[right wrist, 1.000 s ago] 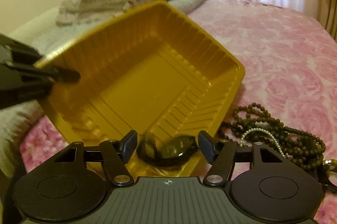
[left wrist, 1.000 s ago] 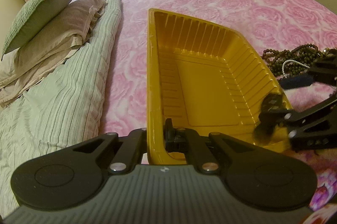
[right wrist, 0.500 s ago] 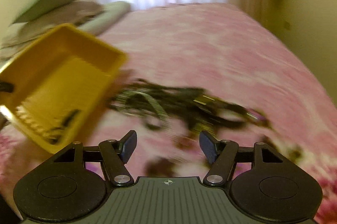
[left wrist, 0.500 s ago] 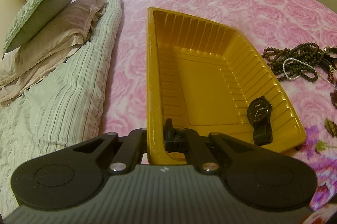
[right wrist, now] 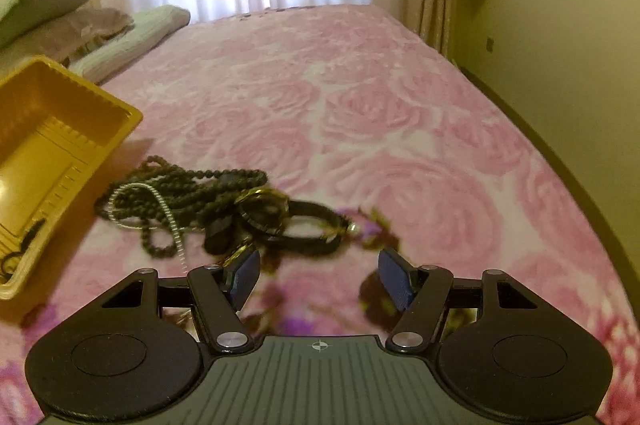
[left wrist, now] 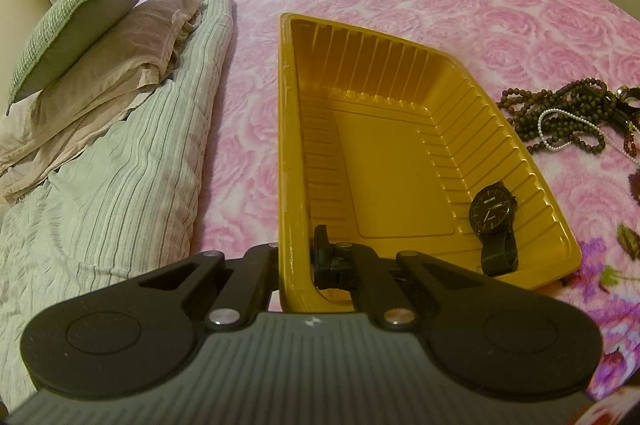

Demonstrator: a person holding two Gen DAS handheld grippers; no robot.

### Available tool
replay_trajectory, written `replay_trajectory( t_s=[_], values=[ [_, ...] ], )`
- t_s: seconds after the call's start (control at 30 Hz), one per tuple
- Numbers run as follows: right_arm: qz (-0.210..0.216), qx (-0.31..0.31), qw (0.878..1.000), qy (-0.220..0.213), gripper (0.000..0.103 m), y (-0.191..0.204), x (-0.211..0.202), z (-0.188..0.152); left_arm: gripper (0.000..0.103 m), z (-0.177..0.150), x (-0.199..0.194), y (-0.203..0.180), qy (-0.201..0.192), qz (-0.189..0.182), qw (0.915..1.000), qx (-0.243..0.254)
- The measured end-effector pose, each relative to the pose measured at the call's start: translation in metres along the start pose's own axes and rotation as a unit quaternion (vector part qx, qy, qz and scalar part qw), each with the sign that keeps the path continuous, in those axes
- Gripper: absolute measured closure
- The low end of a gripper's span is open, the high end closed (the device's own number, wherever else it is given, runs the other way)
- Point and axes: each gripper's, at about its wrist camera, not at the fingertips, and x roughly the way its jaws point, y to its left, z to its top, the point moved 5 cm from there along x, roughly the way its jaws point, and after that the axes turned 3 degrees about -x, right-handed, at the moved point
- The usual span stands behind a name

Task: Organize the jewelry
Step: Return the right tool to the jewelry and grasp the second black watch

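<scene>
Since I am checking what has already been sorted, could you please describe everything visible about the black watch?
The black watch lies inside the yellow tray, in its near right corner, leaning against the ribbed side wall. It has a round black case, a dark dial with thin pale hands and small white lettering, and a black strap, seemingly woven, curled beneath the case. Nothing grips it; the left gripper is shut on the tray's rim, apart from the watch.
</scene>
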Motion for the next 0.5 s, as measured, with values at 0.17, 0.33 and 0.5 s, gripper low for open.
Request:
replay_trajectory(
  t_s=[0.17, 0.33, 0.5],
  values=[
    [0.007, 0.019, 1.000, -0.003, 0.037, -0.013, 0.011, 0.009, 0.101, 0.001, -0.001, -0.001, 0.001, 0.002, 1.0000, 0.001],
    [-0.004, 0.021, 1.000, 0.009, 0.040, -0.024, 0.023, 0.020, 0.101, 0.001, -0.001, -0.001, 0.001, 0.002, 1.0000, 0.001],
    [-0.012, -0.048, 0.998, 0.029, 0.051, -0.017, 0.030, 0.018, 0.101, 0.001, -0.001, 0.000, 0.002, 0.003, 1.0000, 0.002]
  ],
)
